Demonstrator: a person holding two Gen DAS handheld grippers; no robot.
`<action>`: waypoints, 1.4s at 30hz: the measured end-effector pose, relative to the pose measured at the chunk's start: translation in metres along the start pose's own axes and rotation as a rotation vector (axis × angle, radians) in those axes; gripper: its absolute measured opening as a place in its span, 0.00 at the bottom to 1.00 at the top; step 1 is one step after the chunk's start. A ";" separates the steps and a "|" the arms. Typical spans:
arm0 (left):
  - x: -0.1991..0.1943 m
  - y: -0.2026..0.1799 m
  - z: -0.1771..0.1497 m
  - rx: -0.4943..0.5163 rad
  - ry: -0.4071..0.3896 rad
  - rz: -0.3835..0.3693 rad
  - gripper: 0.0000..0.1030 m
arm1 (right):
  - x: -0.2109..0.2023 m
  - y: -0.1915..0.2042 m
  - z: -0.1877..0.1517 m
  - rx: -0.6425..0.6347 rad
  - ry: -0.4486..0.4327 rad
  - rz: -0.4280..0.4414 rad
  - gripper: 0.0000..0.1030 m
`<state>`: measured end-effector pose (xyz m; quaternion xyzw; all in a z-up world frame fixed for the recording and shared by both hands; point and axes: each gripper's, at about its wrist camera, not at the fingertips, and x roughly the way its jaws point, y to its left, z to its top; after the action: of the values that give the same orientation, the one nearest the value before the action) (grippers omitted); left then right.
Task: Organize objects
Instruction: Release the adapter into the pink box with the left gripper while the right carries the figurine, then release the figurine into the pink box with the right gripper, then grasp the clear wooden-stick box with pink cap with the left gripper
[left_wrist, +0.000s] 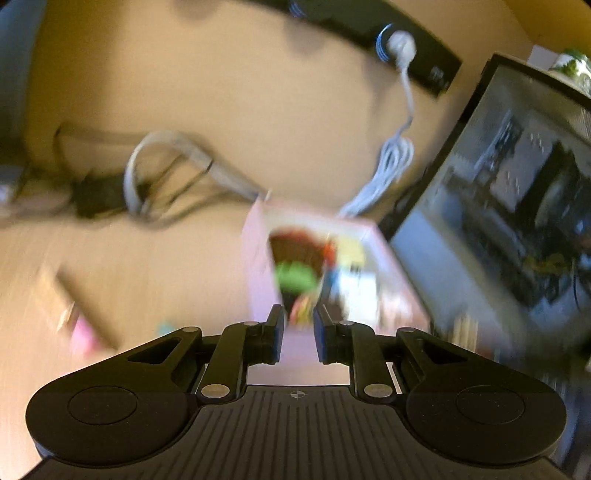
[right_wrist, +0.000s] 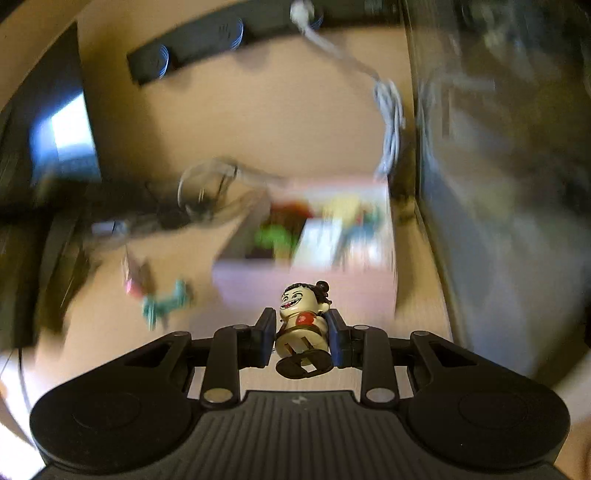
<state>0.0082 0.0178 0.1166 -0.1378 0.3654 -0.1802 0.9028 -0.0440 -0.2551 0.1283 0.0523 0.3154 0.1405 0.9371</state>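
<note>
Warm light falls across a tan desk (right_wrist: 258, 122), and much of it smears with motion, so small details are hard to read. Sharpest of all is the grinning toy figure (right_wrist: 301, 325), pinched at the torso between the pads of the right gripper (right_wrist: 302, 332), its dark feet hanging toward the camera and its head pointing away. Just beyond it sits the pink box (right_wrist: 295, 273), open on top, with a green shape and other bright bits already inside; that looks like where the figure belongs. The left gripper (left_wrist: 299, 332) has its jaws drawn narrow with nothing between them, nosed up near the same pink box (left_wrist: 258, 258). To finish well, I'd carry the figure over the near wall, clear the rim, lower it into a free gap, then let go. Farther out lie a teal toy (right_wrist: 166, 301), tangled cables (left_wrist: 147, 184), a white cord (right_wrist: 388, 110), and a dark monitor (left_wrist: 517, 203) beside the box.
</note>
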 end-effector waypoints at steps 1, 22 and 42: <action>-0.005 0.006 -0.011 -0.010 0.017 0.004 0.20 | 0.004 0.001 0.016 0.001 -0.030 -0.009 0.28; -0.052 0.101 -0.079 -0.110 0.060 0.141 0.20 | 0.023 0.054 0.075 -0.065 -0.143 -0.106 0.67; 0.025 0.149 0.039 -0.336 -0.012 0.479 0.23 | 0.004 0.102 -0.059 -0.235 0.065 -0.117 0.77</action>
<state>0.0860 0.1449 0.0715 -0.1960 0.4070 0.1018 0.8863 -0.1007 -0.1559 0.0981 -0.0808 0.3292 0.1233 0.9327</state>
